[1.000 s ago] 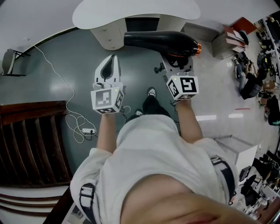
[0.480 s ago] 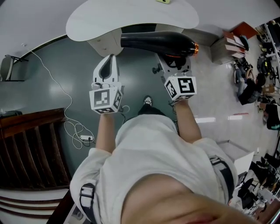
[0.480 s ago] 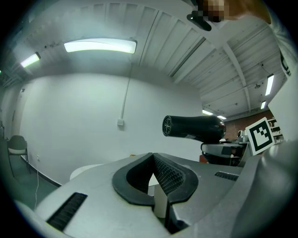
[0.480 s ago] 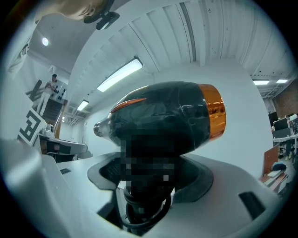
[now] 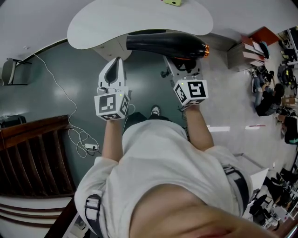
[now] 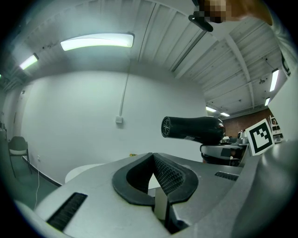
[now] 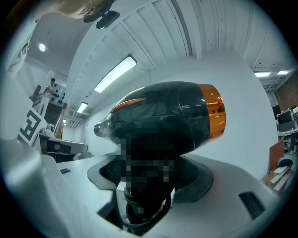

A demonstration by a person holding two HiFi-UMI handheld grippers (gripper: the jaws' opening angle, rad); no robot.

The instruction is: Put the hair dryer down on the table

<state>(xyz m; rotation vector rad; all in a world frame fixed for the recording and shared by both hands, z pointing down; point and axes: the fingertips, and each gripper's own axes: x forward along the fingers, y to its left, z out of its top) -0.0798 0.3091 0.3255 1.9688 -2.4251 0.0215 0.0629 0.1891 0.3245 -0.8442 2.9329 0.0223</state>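
A black hair dryer with an orange rear ring lies level in the air at the near edge of the white table, nozzle to the left. My right gripper is shut on its handle from below. In the right gripper view the dryer body fills the middle, with its coiled cord between the jaws. My left gripper is shut and holds nothing, left of the dryer and apart from it. From the left gripper view the hair dryer shows to the upper right.
The table's pale base stands under its near edge, and a small yellow-green thing lies on the tabletop. A white cable trails over the grey floor. Dark wooden slats are at left. Boxes and a seated person are at right.
Both grippers and the dryer have drawn closer to the table; the dryer's barrel now overlaps the table's near edge. Both grips are unchanged.
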